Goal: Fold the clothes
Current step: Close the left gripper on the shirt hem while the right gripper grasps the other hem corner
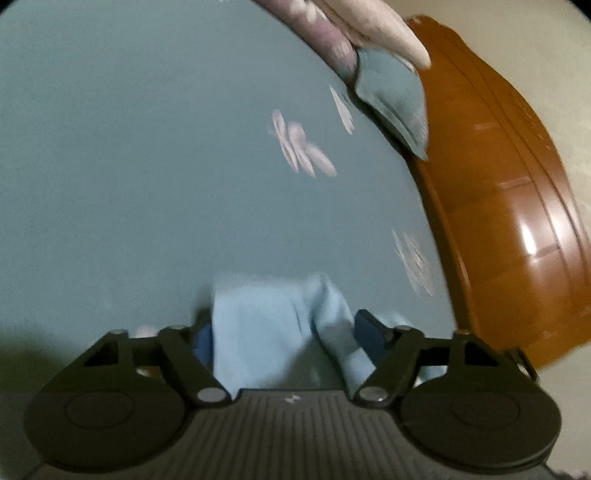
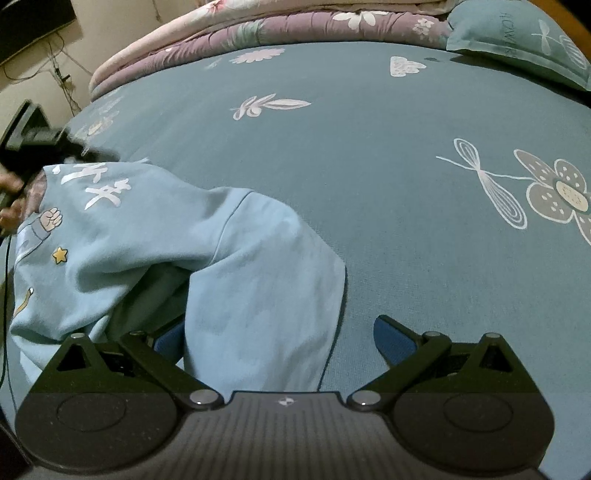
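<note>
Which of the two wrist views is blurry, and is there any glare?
Left wrist view: motion-smeared, flower prints on the bedsheet streaked, bright glare on the wooden bed frame. Right wrist view: sharp, light blue sweatshirt clearly printed, fisheye curving the bed.

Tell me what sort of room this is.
Most likely a bedroom. The light blue sweatshirt lies on a bed with a teal flower-print sheet, a matching pillow and folded quilts at its far side, and a glossy wooden bed frame along one edge.
</note>
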`<control>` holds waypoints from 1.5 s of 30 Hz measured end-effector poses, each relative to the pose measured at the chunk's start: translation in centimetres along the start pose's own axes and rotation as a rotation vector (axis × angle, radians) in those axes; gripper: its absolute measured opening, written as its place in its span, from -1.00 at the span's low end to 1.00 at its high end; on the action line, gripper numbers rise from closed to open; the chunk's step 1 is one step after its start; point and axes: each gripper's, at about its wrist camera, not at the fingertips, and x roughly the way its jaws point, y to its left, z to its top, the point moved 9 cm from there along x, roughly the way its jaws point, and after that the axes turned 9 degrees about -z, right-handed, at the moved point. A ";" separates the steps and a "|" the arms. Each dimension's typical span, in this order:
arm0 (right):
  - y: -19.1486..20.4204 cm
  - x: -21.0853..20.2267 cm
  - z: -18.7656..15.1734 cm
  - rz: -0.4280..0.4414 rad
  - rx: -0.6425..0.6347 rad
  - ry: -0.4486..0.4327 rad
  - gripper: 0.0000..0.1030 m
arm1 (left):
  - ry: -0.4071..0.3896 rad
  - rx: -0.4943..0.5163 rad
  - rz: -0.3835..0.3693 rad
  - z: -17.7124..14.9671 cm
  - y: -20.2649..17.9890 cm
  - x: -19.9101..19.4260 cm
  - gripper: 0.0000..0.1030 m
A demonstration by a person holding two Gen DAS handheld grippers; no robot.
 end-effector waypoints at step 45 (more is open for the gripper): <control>-2.8 7.1 4.7 0.604 0.457 0.233 -0.78 | -0.057 0.025 0.189 -1.4 1.2 1.4 -0.83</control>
